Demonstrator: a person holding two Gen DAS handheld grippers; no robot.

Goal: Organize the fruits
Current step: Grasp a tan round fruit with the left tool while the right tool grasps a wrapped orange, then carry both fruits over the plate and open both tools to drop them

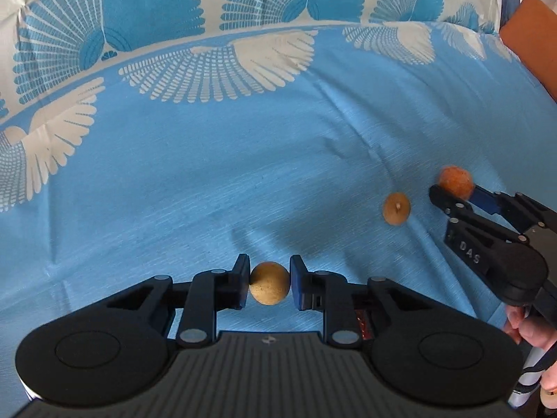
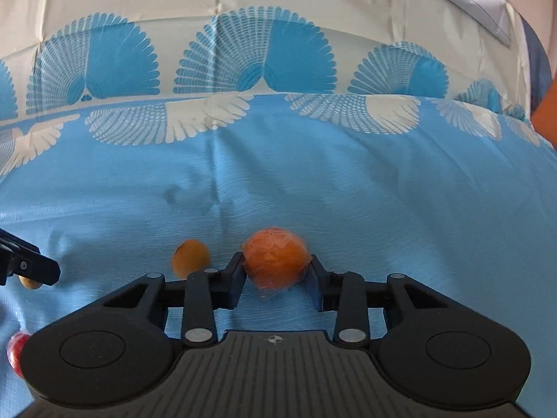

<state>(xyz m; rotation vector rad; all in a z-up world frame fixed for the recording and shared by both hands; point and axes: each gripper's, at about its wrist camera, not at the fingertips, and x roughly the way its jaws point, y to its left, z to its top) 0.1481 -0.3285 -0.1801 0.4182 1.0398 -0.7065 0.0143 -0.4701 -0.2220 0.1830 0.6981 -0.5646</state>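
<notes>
My left gripper (image 1: 269, 287) is shut on a small tan round fruit (image 1: 269, 286), just above the blue cloth. My right gripper (image 2: 276, 271) is shut on an orange fruit (image 2: 275, 261) wrapped in clear film; it also shows in the left wrist view (image 1: 456, 182) at the right gripper's tips (image 1: 449, 191). A yellow-orange fruit with a stem (image 1: 397, 208) lies on the cloth between the two grippers; in the right wrist view it (image 2: 190, 255) lies just left of my fingers. The left gripper's tip (image 2: 38, 268) shows at the left edge, with the tan fruit (image 2: 29, 283) half hidden behind it.
A red fruit (image 2: 15, 350) lies at the lower left edge of the right wrist view. The blue cloth (image 1: 209, 174) with white fan patterns covers a soft wrinkled surface. An orange object (image 1: 532, 45) stands at the far right.
</notes>
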